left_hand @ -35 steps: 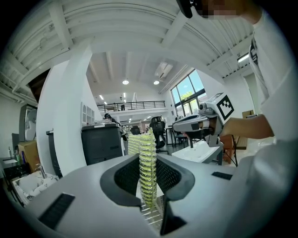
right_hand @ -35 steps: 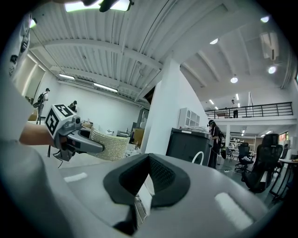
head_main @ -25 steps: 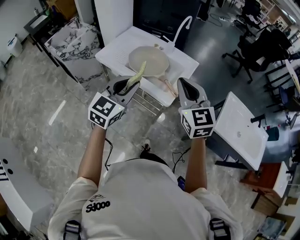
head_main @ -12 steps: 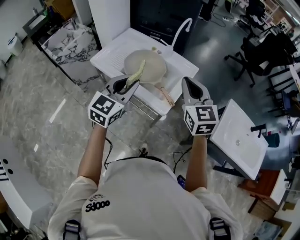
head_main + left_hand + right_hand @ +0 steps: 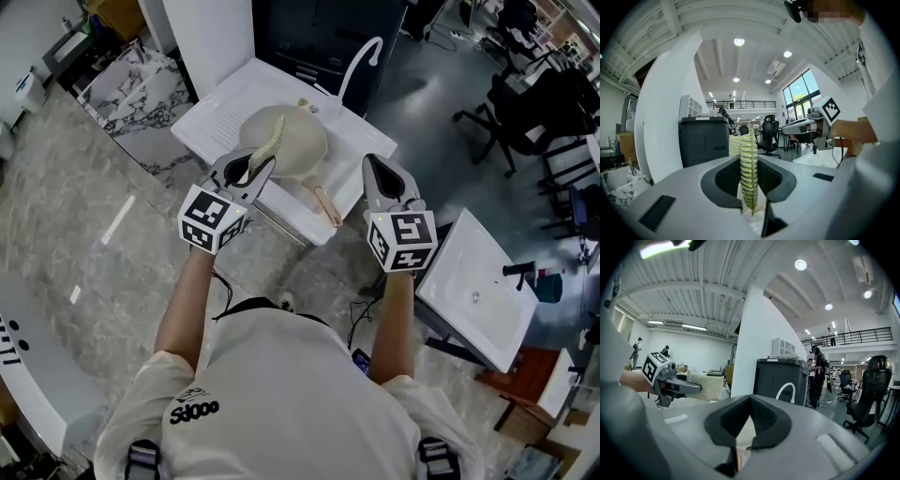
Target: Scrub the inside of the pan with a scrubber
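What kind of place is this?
Probably a large lab or workshop hall, not a home kitchen: a freestanding sink unit on a stone-look floor, office chairs, and an upper gallery railing.

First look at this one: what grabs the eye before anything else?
The yellow-green scrubber stands out first, pinched on edge in the shut left gripper, left of centre in the head view. Just beyond it a cream pan sits in a white sink, its handle pointing toward the person. The right gripper is shut on nothing, held level with the left.
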`<state>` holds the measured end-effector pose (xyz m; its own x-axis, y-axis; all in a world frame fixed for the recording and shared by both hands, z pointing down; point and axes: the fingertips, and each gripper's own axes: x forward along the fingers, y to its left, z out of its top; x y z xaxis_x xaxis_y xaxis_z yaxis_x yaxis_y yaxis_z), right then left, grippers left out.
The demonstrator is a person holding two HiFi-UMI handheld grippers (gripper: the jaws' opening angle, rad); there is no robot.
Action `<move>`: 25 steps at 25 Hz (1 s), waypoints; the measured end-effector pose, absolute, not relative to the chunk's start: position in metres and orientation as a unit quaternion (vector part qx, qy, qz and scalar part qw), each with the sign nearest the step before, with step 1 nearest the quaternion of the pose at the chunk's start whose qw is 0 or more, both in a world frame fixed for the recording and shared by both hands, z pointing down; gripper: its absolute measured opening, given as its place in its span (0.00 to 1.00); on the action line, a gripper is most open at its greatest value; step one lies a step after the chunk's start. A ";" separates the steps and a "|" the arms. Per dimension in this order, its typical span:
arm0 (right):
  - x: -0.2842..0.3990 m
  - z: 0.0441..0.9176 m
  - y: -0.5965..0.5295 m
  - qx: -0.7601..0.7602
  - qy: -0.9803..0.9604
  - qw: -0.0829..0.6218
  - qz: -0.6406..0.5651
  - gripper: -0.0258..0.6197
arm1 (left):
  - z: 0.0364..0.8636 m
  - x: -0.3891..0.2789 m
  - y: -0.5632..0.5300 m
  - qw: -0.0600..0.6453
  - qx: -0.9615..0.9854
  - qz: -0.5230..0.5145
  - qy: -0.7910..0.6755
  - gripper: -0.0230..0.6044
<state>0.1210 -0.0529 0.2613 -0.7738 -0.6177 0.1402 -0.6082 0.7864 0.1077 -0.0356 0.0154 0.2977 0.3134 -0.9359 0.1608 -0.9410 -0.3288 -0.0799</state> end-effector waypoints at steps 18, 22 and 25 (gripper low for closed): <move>0.089 0.307 -0.097 0.319 -0.940 0.121 0.006 0.05 | 0.347 -0.071 -0.054 0.055 0.815 0.135 -0.561 0.15; 0.080 0.314 -0.118 0.344 -0.930 0.124 0.016 0.05 | 0.364 -0.090 -0.085 0.062 0.817 0.157 -0.552 0.15; 0.074 0.319 -0.131 0.360 -0.924 0.129 0.024 0.05 | 0.376 -0.102 -0.107 0.073 0.822 0.163 -0.541 0.15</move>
